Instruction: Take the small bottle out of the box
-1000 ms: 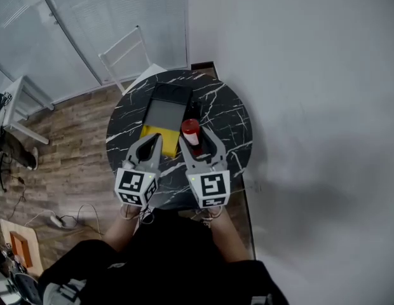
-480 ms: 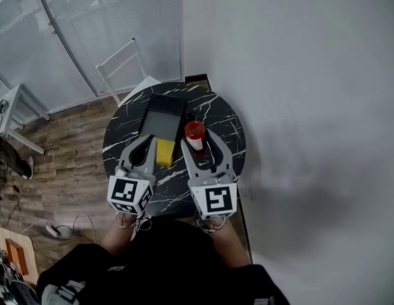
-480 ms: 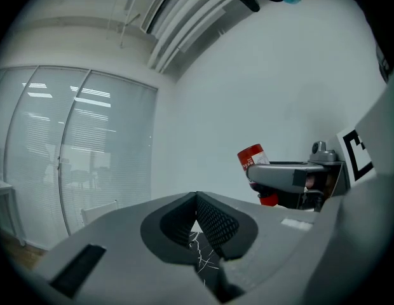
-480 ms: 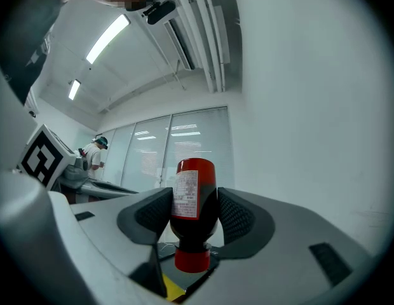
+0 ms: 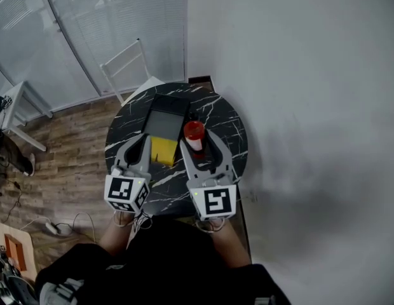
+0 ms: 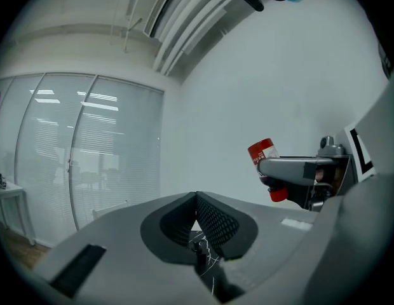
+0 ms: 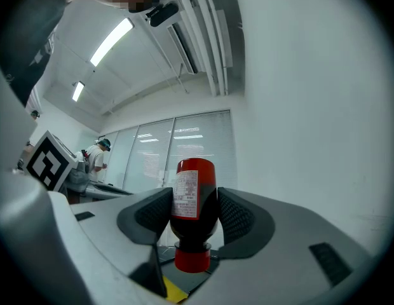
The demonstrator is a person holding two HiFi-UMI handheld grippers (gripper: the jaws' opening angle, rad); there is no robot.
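Here, glossy round bottle (image 7: 195,196) between ribbed right gripper (image 7: 194,220) jaws

On small bottle (image 5: 194,134), label print unreadable (too small); part hidden between jaws.

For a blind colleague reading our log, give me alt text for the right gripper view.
The right gripper clamps a small bottle, dark with a red base and white label, red cap pointing down. Behind are a white wall, glass partitions with blinds and ceiling lights.
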